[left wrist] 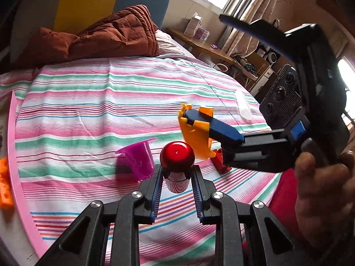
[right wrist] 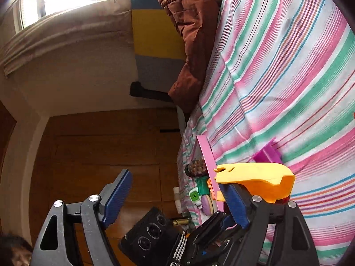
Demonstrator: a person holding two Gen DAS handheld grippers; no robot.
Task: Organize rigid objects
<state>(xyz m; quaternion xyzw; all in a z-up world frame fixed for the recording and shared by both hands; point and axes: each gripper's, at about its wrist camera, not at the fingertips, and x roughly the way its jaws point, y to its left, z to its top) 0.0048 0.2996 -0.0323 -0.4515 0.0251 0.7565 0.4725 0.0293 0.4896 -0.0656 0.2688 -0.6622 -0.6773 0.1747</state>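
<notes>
Over striped bedsheet (left wrist: 93, 102): left gripper (left wrist: 177, 175) pinching slick, rigid red-capped bottle (left wrist: 177, 166) below cap; right gripper (right wrist: 173, 199) spread, light orange piece (right wrist: 255, 177) resting against one finger.

This is a bedroom in a home. A bed (left wrist: 124, 93) fills most of the left wrist view, covered by a sheet striped in pink, green and white, with a rumpled brown quilt (left wrist: 106, 37) bunched at its head against a padded headboard (left wrist: 88, 2) of yellow and blue panels. Behind it, curtains (left wrist: 250, 11) hang at bright windows, a wooden side table (left wrist: 206, 46) carries small boxes, and the right wrist view shows wooden cupboard doors (right wrist: 106, 150).
</notes>
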